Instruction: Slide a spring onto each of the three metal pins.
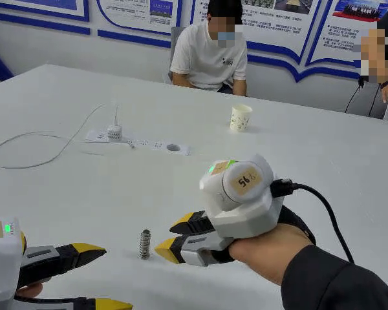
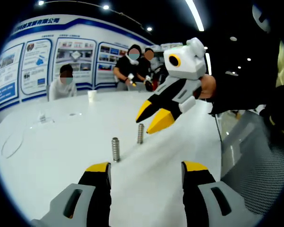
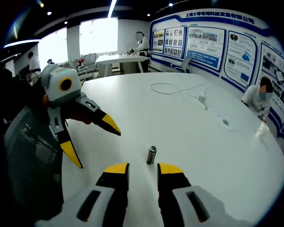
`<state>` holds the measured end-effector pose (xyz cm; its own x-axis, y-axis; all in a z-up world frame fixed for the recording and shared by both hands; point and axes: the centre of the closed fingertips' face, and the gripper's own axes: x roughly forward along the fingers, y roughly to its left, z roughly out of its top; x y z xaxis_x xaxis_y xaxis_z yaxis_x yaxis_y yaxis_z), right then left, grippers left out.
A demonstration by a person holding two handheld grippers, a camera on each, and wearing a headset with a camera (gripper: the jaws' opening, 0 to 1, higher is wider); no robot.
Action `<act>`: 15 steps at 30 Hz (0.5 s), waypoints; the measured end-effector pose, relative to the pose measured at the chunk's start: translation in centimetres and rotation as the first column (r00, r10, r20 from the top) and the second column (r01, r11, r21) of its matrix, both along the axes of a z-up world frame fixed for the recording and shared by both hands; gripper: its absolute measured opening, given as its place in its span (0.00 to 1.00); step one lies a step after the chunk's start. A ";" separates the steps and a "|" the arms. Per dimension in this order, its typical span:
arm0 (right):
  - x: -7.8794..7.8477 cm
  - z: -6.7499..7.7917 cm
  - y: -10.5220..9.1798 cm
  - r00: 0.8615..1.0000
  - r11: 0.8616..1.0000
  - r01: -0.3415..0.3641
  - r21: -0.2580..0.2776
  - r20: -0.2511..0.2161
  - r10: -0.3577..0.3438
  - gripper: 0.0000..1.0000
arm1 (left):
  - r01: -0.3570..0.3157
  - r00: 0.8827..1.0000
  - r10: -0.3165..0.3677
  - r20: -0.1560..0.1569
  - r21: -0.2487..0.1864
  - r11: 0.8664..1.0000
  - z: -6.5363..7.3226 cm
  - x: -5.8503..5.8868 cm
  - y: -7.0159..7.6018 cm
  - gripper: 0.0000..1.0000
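White table, poster-walled room; power strip and cup well off.

Head view: one pin upright, coiled grey, apparently a spring already on it. Just beside the yellow tips of the right hand-held gripper, jaws slightly apart, empty. Left hand-held gripper low left, jaws spread wide, empty.

Left gripper view: nearer pin and farther pin, both slim, ribbed, vertical; right tips just beside the farther.

Right gripper view: one pin just ahead of own jaws, not touching.

Judged mid-task, between springs; cannot tell which pins are done. Next calls for pinching a spring lightly, then lowering it square over a bare pin.
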<state>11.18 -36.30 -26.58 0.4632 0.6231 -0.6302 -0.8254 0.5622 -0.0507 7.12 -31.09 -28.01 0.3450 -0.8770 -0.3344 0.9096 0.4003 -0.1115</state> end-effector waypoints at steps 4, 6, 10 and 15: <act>-0.8 0.0 -0.5 1.000 1.000 0.003 0.010 0.004 -0.003 0.25 | 0.001 1.000 -0.001 -0.001 -0.002 1.000 0.0 0.0 -0.1 0.62; -1.0 0.0 -0.7 1.000 1.000 0.005 0.016 0.007 -0.005 0.26 | 0.003 1.000 -0.003 -0.002 -0.001 1.000 0.0 0.0 -0.1 0.62; -1.6 0.2 -1.4 1.000 1.000 0.015 0.027 0.015 -0.015 0.26 | 0.007 1.000 -0.007 -0.003 -0.001 1.000 0.0 -0.1 -0.3 0.63; -2.3 -0.1 -2.4 0.999 0.999 0.030 0.036 0.011 -0.031 0.27 | 0.007 1.000 -0.007 -0.005 -0.001 1.000 0.0 -0.2 -0.3 0.63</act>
<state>8.87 -38.68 -26.68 0.4893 0.6306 -0.6024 -0.8074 0.5886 -0.0396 6.91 -31.43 -28.01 0.3368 -0.8798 -0.3355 0.9119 0.3935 -0.1165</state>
